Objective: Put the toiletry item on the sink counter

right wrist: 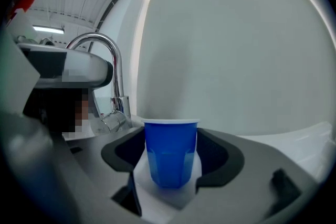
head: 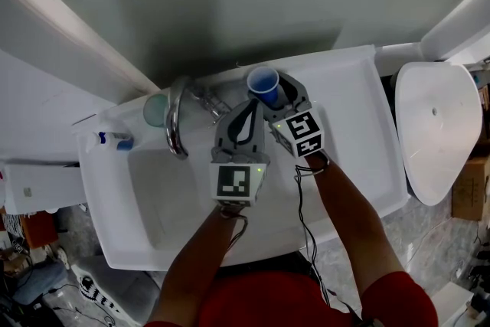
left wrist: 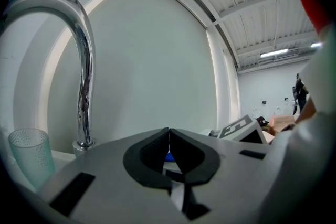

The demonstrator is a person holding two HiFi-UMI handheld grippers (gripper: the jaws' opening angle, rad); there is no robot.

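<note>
A blue plastic cup (head: 263, 85) (right wrist: 170, 152) stands upright at the back of the white sink counter (head: 352, 107), just right of the tap. My right gripper (head: 271, 89) (right wrist: 171, 157) is shut on the cup, with a dark pad against each side of it. My left gripper (head: 249, 108) (left wrist: 168, 132) hovers close beside it on the left, over the basin's back edge. Its jaws are shut tip to tip with nothing between them. A sliver of the blue cup shows through the gap below its pads.
A chrome arched faucet (head: 176, 119) (left wrist: 80, 65) (right wrist: 110, 60) rises at the back of the basin (head: 164, 191). A clear greenish tumbler (head: 155, 109) (left wrist: 29, 157) stands left of it. A white tube with a blue end (head: 115, 140) lies on the counter's left. A toilet lid (head: 432, 130) is on the right.
</note>
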